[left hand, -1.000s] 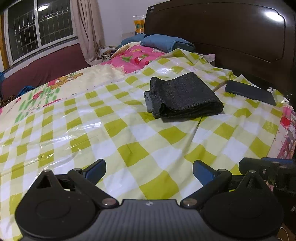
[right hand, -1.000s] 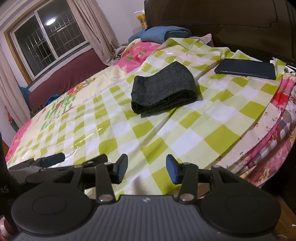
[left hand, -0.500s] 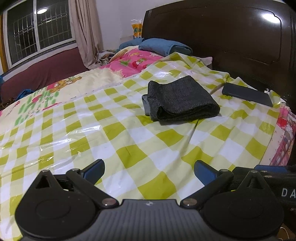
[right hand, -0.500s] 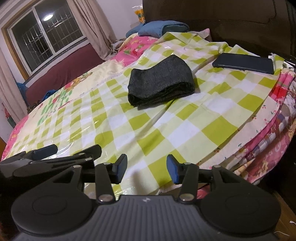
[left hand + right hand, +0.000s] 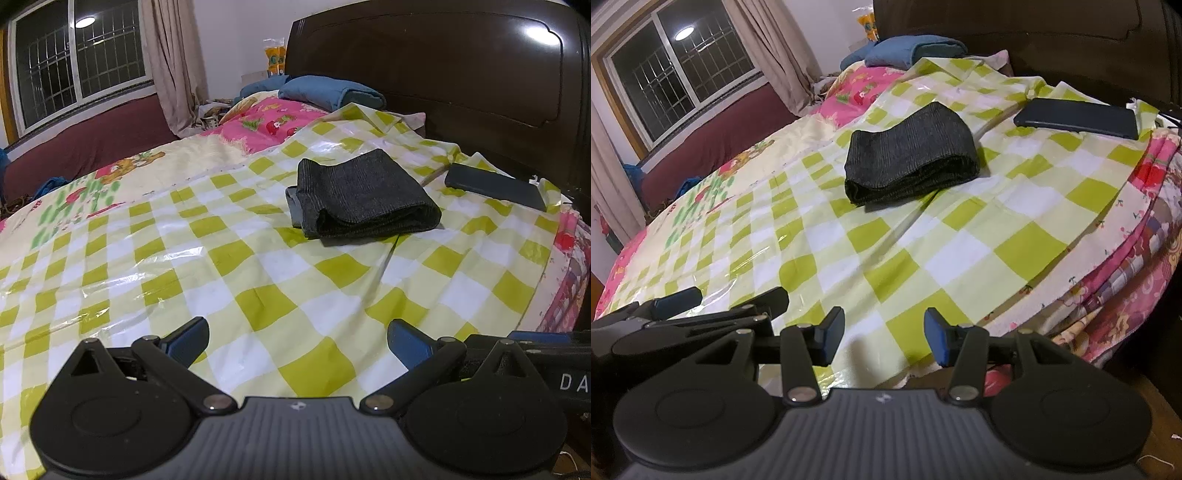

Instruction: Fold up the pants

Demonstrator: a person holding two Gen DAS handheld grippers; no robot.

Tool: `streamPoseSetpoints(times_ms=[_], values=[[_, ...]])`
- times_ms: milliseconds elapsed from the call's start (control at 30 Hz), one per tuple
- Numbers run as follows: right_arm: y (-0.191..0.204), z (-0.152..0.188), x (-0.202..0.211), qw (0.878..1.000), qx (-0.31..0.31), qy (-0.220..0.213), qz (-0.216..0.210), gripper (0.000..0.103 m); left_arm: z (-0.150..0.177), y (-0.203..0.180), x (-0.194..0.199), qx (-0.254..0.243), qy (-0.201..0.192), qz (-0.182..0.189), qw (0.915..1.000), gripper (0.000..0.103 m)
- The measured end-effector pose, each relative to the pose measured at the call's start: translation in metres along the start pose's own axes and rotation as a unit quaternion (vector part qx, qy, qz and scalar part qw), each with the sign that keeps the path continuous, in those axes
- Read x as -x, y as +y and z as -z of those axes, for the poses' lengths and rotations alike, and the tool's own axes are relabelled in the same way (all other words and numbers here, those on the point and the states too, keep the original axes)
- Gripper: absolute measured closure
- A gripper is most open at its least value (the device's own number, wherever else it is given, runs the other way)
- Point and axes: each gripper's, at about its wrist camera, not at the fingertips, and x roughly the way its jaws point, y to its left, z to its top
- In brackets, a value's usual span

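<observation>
Dark grey pants (image 5: pixel 364 197) lie folded in a compact stack, upper centre of frame, on the green-check plastic sheet (image 5: pixel 258 280) over the bed. Dark flat case (image 5: pixel 495 186) just to their right, apart from them; blue pillow (image 5: pixel 328 90) beyond, by the headboard.

Left tongs (image 5: pixel 297 341) wide open, empty, low near the bed edge. Right tongs (image 5: pixel 884 338) part open, empty, well short of the pants.

Fold looks done. If tidying: press the top flat, square the edges w/ both tongs, don't drag the sheet.

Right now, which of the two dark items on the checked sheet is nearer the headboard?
The flat dark case, lying by the headboard. The folded dark pants are a thick soft bundle nearer the grippers.
</observation>
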Motion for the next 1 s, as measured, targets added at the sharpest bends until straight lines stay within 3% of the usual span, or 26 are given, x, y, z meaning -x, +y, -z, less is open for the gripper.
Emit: streamPoseSetpoints(times_ms=[1000], values=[[-0.0047, 0.0084, 0.0019, 1.000, -0.015, 0.000, 0.003, 0.054, 0.0026, -0.0057, 0.0014, -0.010, 0.000, -0.003, 0.9999, 0.000]])
